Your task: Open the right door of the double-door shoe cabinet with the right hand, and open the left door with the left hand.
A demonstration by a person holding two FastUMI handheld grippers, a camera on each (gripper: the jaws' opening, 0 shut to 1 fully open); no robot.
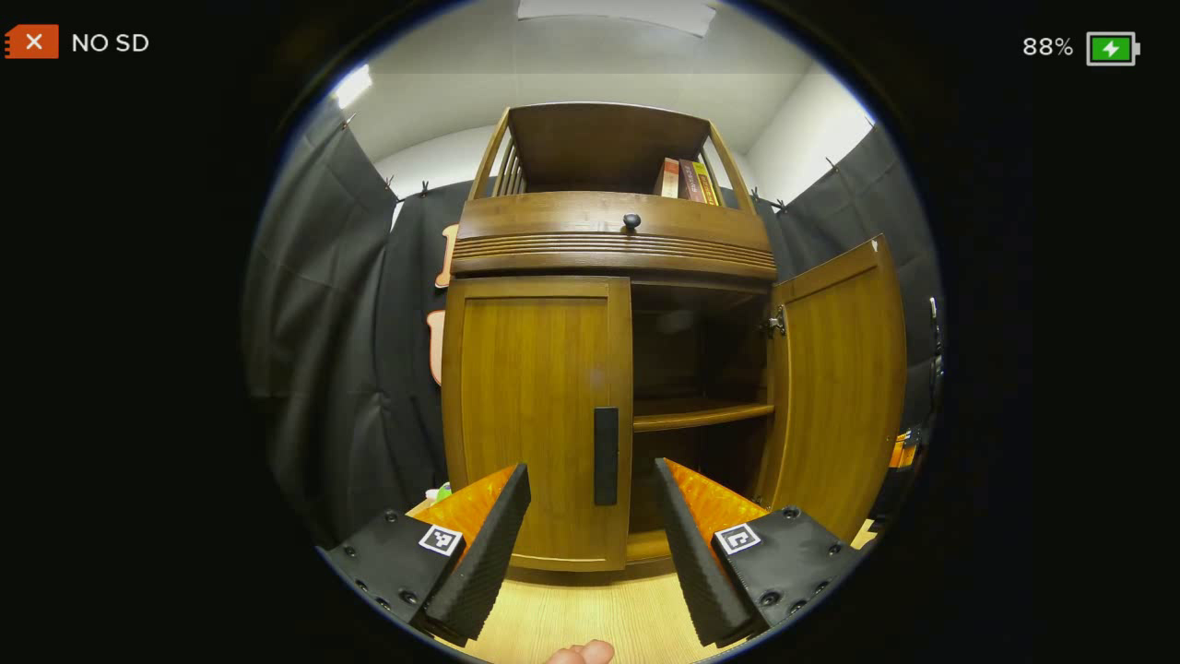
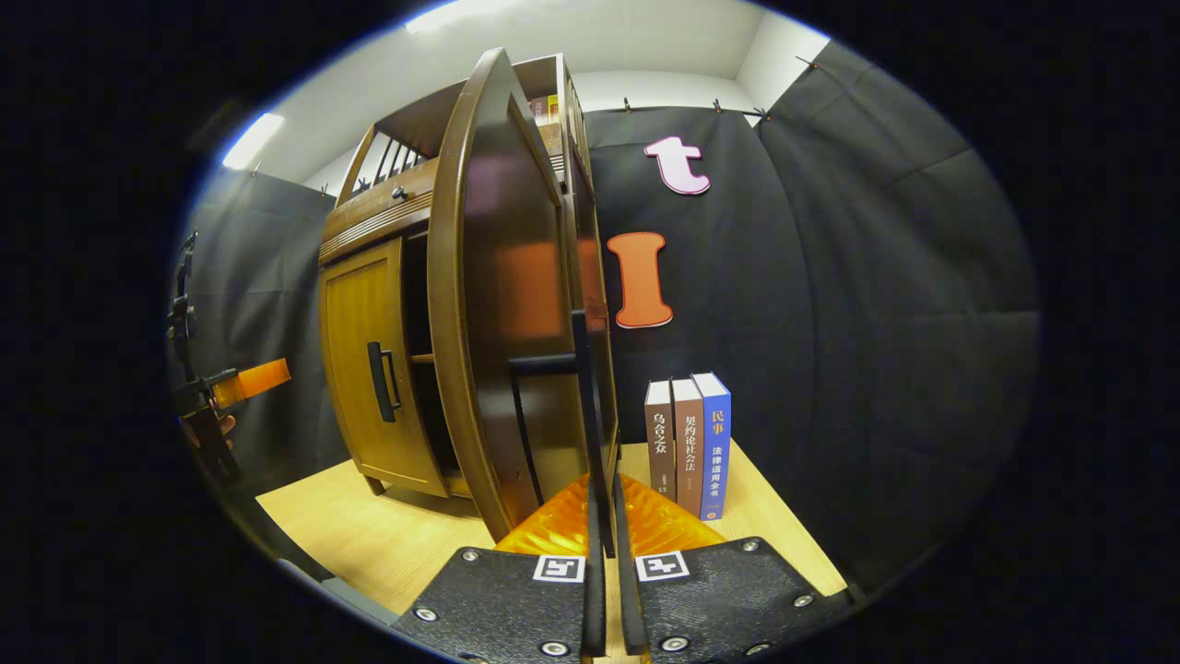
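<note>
— Fingers of the left gripper point(image 1: 590, 544) sit nearest in the left gripper view, spread wide apart with nothing between them. A fingertip of the person's hand point(image 1: 581, 653) peeks in at the bottom edge.

— And what do they face?

— The shoe cabinet point(image 1: 608, 249), standing on a light wooden table point(image 1: 572, 618). Its left door point(image 1: 535, 415) is closed, and the dark vertical handle point(image 1: 606, 456) on that door lines up between the spread fingers, farther off and not touched. The right door point(image 1: 843, 378) stands swung out, so the inner shelf point(image 1: 701, 415) shows in the open half.

— Anything above the doors?

— A drawer front with a small round knob point(image 1: 631, 221), and an open top shelf with a few books point(image 1: 687, 180) leaning at its right end.

— Now the right gripper view?

— The right gripper point(image 2: 608, 544) has its fingers drawn close together around something thin at the edge of the right door point(image 2: 498, 304), near the door's dark handle point(image 2: 544, 364). I cannot tell whether both fingers actually press on it. The door is seen nearly edge-on, opened well away from the cabinet.

— What else is there?

— Three upright books point(image 2: 687, 443) stand on the table point(image 2: 369, 535) just right of the door, against the black cloth wall point(image 2: 830, 323). Past the closed left door point(image 2: 373, 369), at the far left, the left gripper point(image 2: 230, 383) hangs in the air, well apart from the cabinet.
</note>
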